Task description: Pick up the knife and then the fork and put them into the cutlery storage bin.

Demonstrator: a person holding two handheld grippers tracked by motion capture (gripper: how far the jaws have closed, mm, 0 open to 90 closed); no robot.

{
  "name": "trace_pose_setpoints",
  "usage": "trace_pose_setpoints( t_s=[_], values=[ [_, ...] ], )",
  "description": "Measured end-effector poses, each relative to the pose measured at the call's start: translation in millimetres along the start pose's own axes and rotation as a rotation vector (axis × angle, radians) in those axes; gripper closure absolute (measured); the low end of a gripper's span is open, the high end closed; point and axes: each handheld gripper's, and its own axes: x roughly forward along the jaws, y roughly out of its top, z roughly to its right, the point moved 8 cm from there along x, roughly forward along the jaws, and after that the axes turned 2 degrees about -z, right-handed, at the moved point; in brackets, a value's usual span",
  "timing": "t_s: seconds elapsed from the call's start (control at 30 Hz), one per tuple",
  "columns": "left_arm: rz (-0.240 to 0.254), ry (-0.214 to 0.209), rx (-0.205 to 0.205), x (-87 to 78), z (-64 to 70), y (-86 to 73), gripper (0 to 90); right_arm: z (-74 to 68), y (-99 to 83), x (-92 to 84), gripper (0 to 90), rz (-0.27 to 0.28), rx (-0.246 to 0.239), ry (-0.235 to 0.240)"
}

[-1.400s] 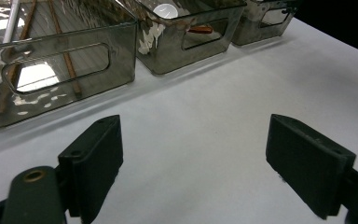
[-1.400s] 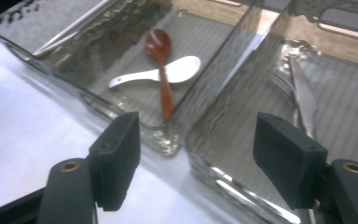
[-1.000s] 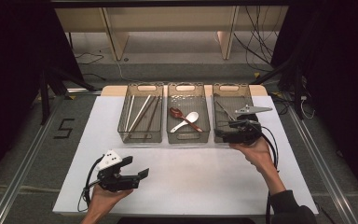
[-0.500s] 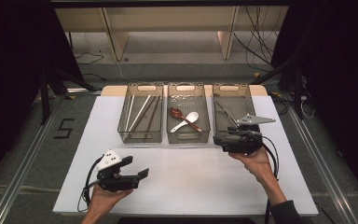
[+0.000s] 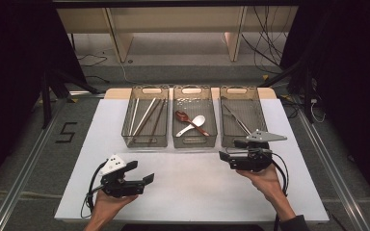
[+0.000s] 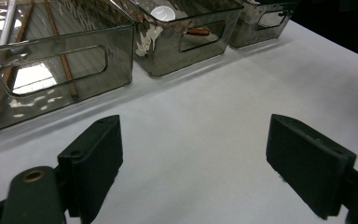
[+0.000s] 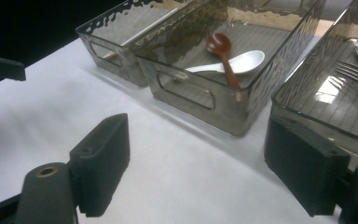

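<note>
Three smoky clear bins stand in a row at the far side of the white mat (image 5: 197, 187). The left bin (image 5: 143, 143) holds chopsticks (image 5: 144, 115). A brown spoon (image 5: 182, 116) and a white spoon (image 5: 196, 123) lie in the middle bin (image 5: 194, 143). Forks (image 5: 236, 119) lie in the right bin (image 5: 227, 140). My left gripper (image 5: 141, 172) rests low at the near left, open and empty. My right gripper (image 5: 230, 150) hovers just in front of the right bin, pointing left. Its jaws have just been opening, with nothing between them.
The mat's near edge runs just behind both hands. A cable (image 5: 282, 168) trails from the right gripper. Dark floor with metal rails (image 5: 24, 168) flanks the table. A wooden shelf frame (image 5: 120, 38) and loose cables lie beyond the bins.
The right gripper has drawn back from over the right bin's front toward the person and sunk a little. The left gripper has stayed put.
</note>
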Motion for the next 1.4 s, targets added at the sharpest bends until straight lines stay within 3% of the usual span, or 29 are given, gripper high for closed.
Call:
trace_pose_setpoints(
  t_s=[0.77, 1.4],
  values=[
    [0.011, -0.009, 0.000, -3.3, 0.2, 0.8, 18.2, -16.5, -41.0, -12.2, 21.1, 0.041, 0.000, 0.029],
    [0.017, -0.027, 0.003, -5.2, 1.7, -0.1, 17.1, -18.0, -61.0, -19.9, 18.4, 0.045, 0.002, 0.001]
  ],
)
